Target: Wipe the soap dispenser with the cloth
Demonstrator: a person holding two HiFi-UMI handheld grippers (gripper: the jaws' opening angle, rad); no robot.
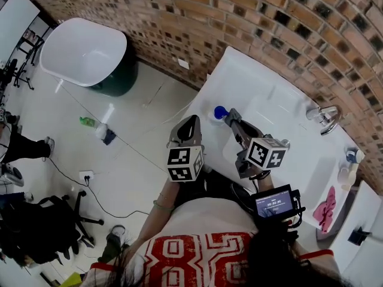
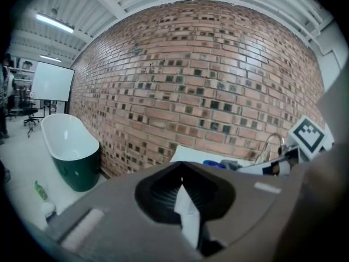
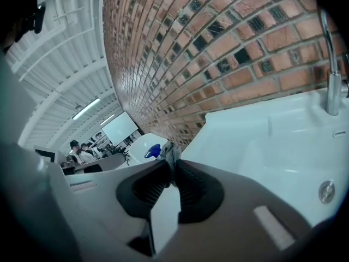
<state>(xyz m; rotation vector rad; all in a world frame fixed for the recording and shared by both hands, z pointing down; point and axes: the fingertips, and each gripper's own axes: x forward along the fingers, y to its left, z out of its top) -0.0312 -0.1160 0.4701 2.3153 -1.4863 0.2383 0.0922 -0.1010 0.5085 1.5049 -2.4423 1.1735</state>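
Right gripper (image 3: 170,167): jaws pinched shut on a crumpled grey cloth (image 3: 170,152), which protrudes past the fingertips. A rounded blue soap dispenser (image 3: 153,151) sits just beyond that tip, to its left, at the edge of the white basin (image 3: 283,141). Left gripper (image 2: 183,167): jaws together, holding nothing.

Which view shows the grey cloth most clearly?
The right gripper view: the cloth sits pinched in the right claw. The head view shows it small at the claw's tip; the left gripper view, only a grey speck.
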